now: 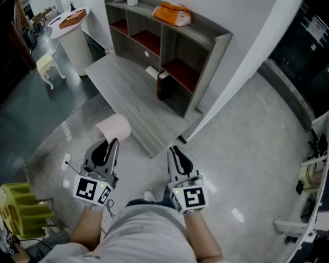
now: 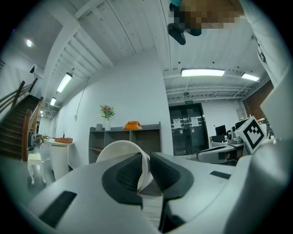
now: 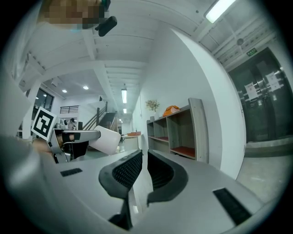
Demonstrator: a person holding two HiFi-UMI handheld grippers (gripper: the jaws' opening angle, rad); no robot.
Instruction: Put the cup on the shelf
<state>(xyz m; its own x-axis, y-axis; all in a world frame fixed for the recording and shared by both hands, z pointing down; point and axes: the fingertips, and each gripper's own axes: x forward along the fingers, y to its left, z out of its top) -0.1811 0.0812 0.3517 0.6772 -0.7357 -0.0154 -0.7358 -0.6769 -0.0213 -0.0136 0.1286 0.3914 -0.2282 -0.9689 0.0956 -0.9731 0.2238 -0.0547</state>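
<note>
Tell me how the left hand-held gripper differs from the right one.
The left hand-held gripper grips the cup by its wall; the right hand-held gripper holds nothing. The left's jaws are kept apart by that wall; the right's nearly touch. Both point toward the shelf.

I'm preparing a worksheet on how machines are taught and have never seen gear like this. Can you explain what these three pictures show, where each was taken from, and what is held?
No robot here: a person holds a two-jaw gripper in each hand. The head view comes from a camera on the person's head, looking down; the other two ride on the grippers, looking along their jaws. The left gripper pinches the wall of a pale cup. The right gripper holds nothing, jaws nearly together. Ahead stands a grey shelf with an orange object on top.
</note>
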